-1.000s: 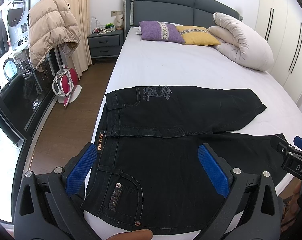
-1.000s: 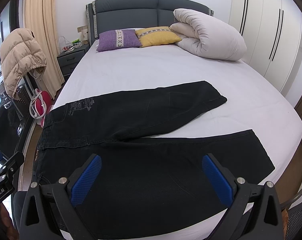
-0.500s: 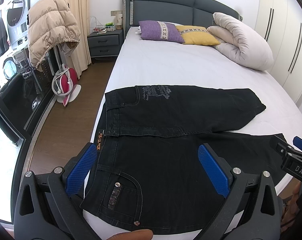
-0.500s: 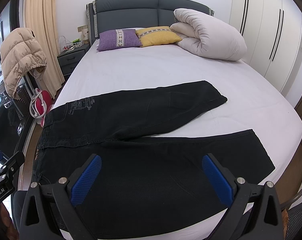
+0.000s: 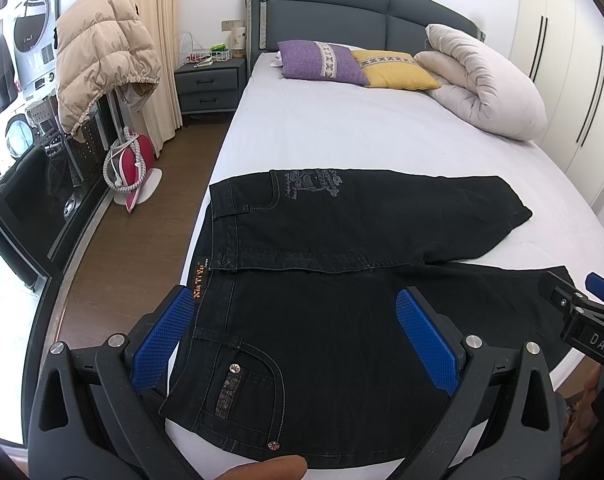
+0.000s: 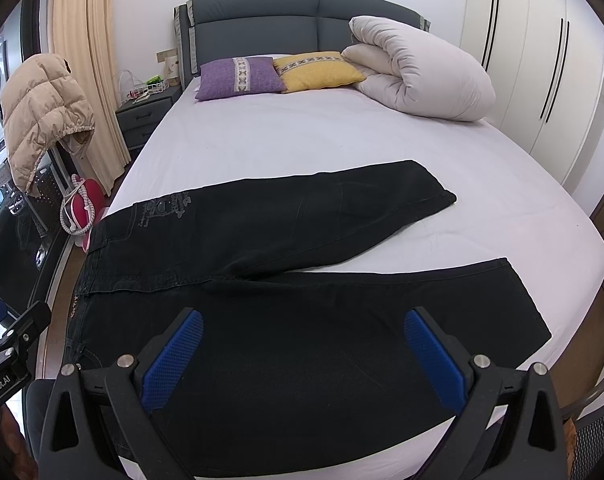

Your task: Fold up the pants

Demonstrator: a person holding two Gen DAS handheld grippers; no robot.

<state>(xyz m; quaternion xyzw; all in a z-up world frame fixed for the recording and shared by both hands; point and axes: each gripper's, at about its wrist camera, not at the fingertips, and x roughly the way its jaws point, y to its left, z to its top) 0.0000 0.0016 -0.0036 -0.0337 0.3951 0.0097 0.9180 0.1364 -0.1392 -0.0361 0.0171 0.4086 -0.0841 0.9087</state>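
My left tool (image 5: 296, 340) and right tool (image 6: 304, 356) both hang with jaws spread wide and nothing between them, over the near edge of the bed (image 6: 310, 136). Almost nothing has shifted in the last second, so I judge folding not yet begun. The black pants (image 5: 342, 280) lie flat, legs splayed apart. Farther off, a nightstand's wire basket (image 5: 206, 54) holds small items I cannot identify.
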